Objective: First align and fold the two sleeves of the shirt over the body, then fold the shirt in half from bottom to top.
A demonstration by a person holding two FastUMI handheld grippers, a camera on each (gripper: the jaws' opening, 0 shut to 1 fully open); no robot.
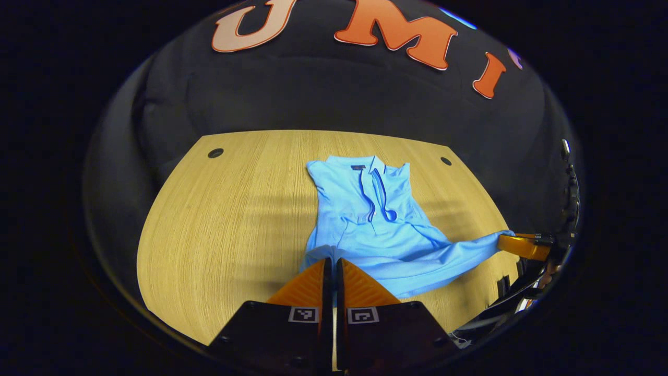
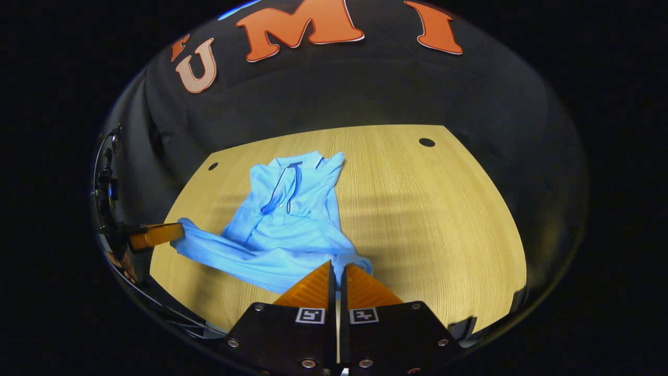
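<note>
Shirt soft, rumpled, hem corners pinched; wood-grain table.

Right gripper pinching shirt hem

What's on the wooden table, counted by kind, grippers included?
Light blue collared shirt: 1
Two-finger grippers: 2, the left gripper and the right gripper, each shut on the shirt's bottom edge
Round dark holes in the light wooden tabletop: 2, at the far corners
Total: 5

Light-blue shirt (navy placket); woodgrain table
</note>
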